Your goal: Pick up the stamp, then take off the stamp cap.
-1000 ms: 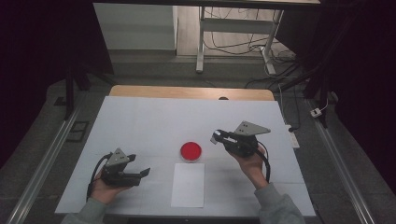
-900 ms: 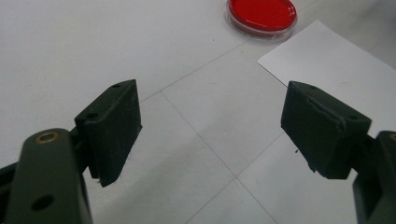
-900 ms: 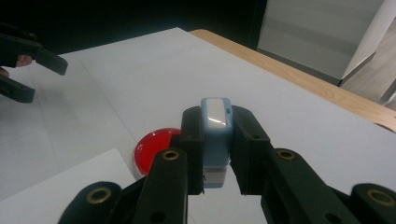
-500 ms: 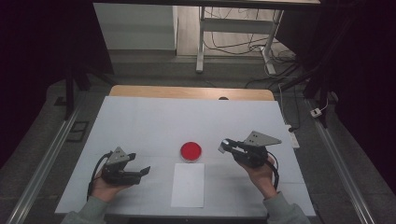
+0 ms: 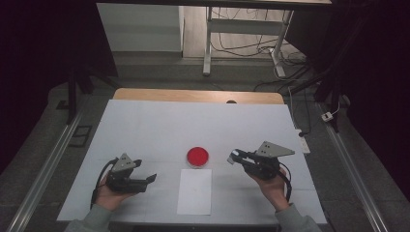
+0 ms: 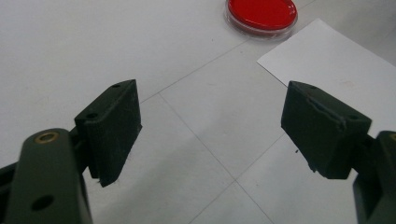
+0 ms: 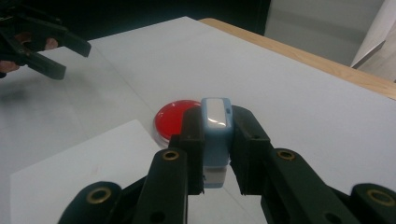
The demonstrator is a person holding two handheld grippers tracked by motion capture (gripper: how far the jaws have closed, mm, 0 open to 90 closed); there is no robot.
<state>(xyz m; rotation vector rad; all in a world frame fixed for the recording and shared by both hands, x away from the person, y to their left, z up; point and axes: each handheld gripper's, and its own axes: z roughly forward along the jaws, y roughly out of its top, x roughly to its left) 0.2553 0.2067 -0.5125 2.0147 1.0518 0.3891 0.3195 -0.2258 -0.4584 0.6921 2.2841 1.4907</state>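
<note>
A round red dish [image 5: 198, 156] with a clear rim lies on the white table [image 5: 154, 130], just beyond a white sheet of paper [image 5: 195, 191]. My right gripper [image 5: 235, 157] hovers to the right of the dish, shut on a small blue and white block [image 7: 216, 126] that stands upright between its jaws. In the right gripper view the red dish [image 7: 172, 117] lies just past the block and the paper [image 7: 84, 163] is at the lower left. My left gripper [image 5: 148, 182] rests at the table's left, jaws open and empty [image 6: 210, 133], pointing toward the red dish [image 6: 262, 11] and paper [image 6: 336, 70].
A wooden strip [image 5: 193, 95] edges the table's far side. Metal rails [image 5: 43, 169] run along both sides on the floor. Beyond the table stand a desk frame [image 5: 209, 43] and loose cables [image 5: 251, 48].
My right gripper has drawn back toward the person and slightly right, still shut on the block. The left gripper has stayed in place.
</note>
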